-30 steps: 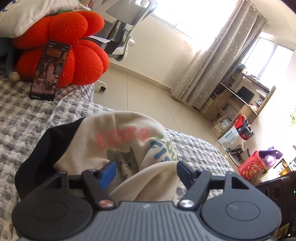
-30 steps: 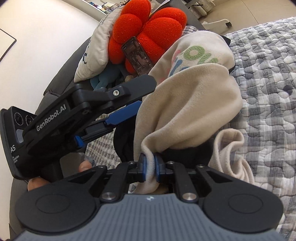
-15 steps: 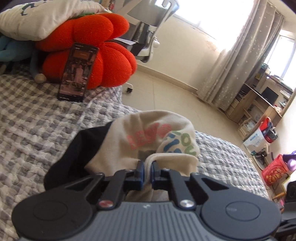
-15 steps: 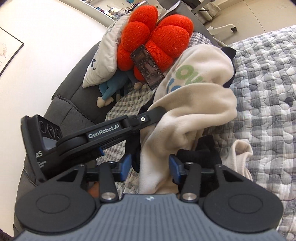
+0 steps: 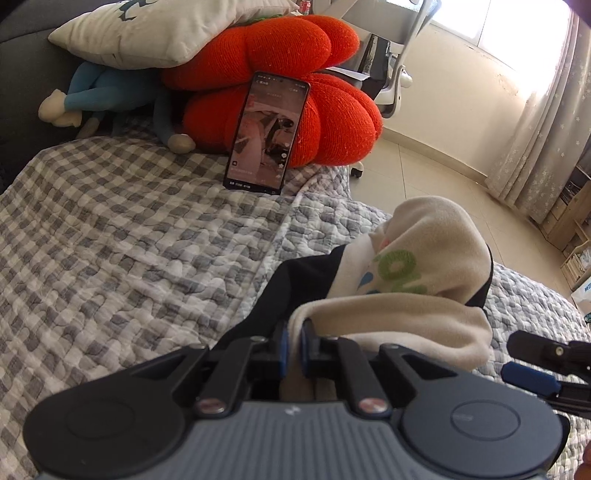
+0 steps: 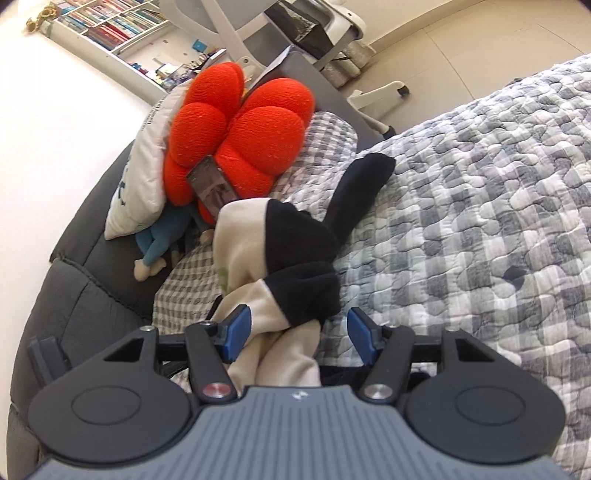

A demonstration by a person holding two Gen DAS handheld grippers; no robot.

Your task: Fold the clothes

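L tool [image 5: 291,347] pressed together, pinching a cream fold of the sweatshirt [image 5: 417,280] right at its tips. R tool [image 6: 295,328] jaws opening, cloth bunched between them but pads not pressing on it.

Sweatshirt: cream body w/ black sleeves, green print, soft fleece-like knit. It's bunched in a heap just ahead of both tools, on the bed quilt [image 5: 110,258], one black sleeve [image 6: 358,192] trailing away past R tool. Looks light, floppy, no stiffness, so it'll sag and slide. Best grabbed at hem edge or shoulder seam, not mid-bundle.

Quilt is grey/white check, puffy stitched. Further off: phone [image 5: 264,133] leaning on red knitted lobed cushion [image 5: 295,74], blue plush toy [image 5: 96,99], white pillow [image 5: 166,26] on top.
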